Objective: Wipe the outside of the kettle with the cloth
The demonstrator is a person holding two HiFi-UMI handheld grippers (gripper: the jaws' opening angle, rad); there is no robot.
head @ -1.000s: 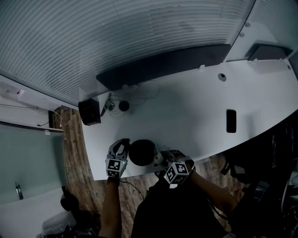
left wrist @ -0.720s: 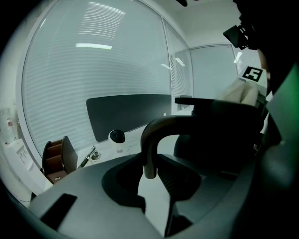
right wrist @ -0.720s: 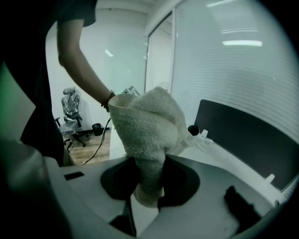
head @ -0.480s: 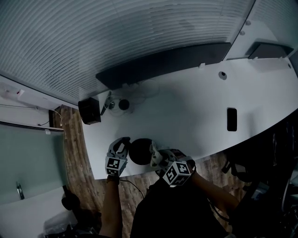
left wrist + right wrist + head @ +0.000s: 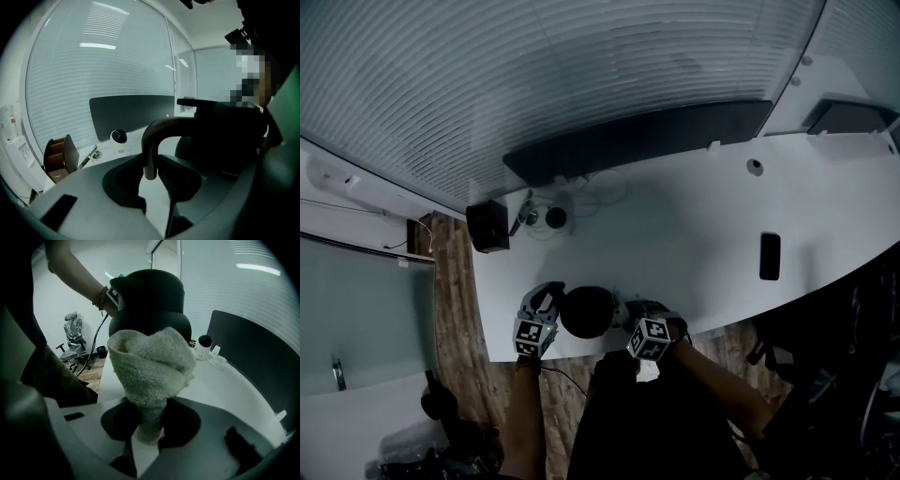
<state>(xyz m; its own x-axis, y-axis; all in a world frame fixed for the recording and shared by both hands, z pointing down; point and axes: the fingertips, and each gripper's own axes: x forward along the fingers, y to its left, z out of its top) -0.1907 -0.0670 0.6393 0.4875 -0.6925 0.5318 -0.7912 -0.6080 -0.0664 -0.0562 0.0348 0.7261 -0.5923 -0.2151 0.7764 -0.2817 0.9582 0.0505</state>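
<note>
Left gripper fingers clamp the kettle handle, steadying it at the worktop edge, six o'clock. Right gripper fingers pinch the bunched cloth by the kettle's three-o'clock flank, poised for wiping.

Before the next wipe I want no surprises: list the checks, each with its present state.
1. Left gripper shut on handle: ok.
2. Right gripper clamping cloth: ok.
3. Cloth pressed on kettle: cannot tell; it is right in front of the kettle.
4. Kettle upright: ok.
5. Kettle away from table edge: not ok; it sits near the front edge.
</note>
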